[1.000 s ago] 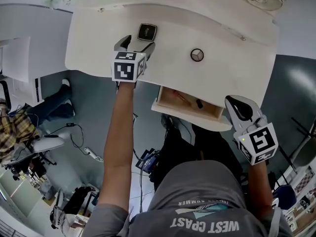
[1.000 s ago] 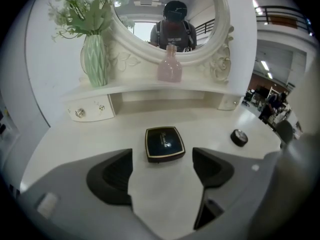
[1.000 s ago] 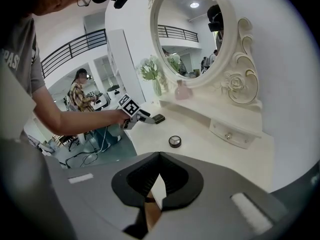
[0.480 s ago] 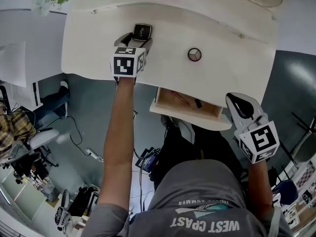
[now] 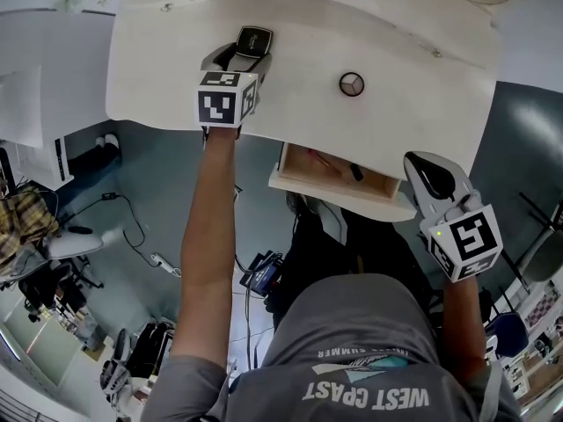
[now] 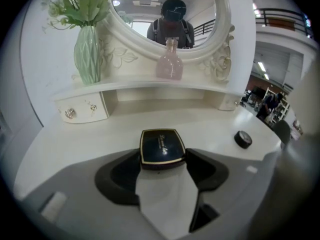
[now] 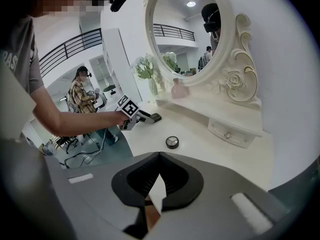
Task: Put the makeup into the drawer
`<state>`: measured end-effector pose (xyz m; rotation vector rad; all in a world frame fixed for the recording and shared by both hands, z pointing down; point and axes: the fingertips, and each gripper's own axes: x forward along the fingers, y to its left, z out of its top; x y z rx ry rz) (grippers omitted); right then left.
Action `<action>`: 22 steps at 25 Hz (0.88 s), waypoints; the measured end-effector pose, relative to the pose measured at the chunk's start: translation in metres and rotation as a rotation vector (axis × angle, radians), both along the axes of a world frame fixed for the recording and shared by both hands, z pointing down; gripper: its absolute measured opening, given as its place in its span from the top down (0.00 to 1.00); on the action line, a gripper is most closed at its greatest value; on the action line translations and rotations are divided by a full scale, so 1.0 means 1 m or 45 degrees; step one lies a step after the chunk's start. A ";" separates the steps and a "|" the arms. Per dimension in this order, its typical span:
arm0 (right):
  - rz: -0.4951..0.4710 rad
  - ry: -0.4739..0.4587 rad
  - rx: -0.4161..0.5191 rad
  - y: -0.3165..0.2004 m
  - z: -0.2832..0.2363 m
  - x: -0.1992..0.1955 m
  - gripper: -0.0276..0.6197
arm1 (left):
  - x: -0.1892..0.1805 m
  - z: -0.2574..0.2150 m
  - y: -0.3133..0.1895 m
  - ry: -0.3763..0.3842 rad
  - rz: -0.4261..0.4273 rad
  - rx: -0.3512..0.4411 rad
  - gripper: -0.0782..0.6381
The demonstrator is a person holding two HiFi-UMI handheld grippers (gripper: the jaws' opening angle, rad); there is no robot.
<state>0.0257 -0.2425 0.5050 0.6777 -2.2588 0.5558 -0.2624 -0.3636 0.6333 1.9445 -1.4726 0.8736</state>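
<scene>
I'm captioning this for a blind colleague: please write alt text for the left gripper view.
The left tool has just been closing its jaws, their tips against the sides of a dark rectangular gold-rimmed makeup compact on a white dressing table. Behind stand a green ribbed vase, a pink glass bottle and an oval mirror; a round black pot sits right.

White dressing table [image 5: 422, 104] with a carved oval mirror [image 6: 140, 19], set against a white wall [image 7: 280, 74]. Green vase [image 6: 87, 54] on its shelf. Grey floor [image 5: 167, 192], loose cables [image 5: 132, 236]. Railed upper gallery [image 7: 70, 46]. Strip ceiling lights [image 6: 262, 66] lit.
</scene>
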 end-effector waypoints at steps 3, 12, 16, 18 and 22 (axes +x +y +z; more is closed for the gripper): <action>-0.006 0.000 0.000 0.002 0.001 -0.005 0.95 | 0.002 -0.005 0.004 0.003 0.027 0.021 0.50; -0.033 -0.008 0.016 0.008 -0.006 -0.022 0.95 | 0.007 -0.028 0.018 0.023 0.086 0.056 0.50; -0.041 -0.012 0.026 0.014 -0.010 -0.024 0.95 | 0.014 -0.038 0.027 0.020 0.117 0.070 0.50; -0.045 -0.016 0.032 0.017 -0.014 -0.025 0.95 | 0.017 -0.045 0.032 0.019 0.134 0.078 0.50; -0.056 -0.026 0.051 0.023 -0.021 -0.029 0.95 | 0.022 -0.058 0.045 0.007 0.165 0.095 0.50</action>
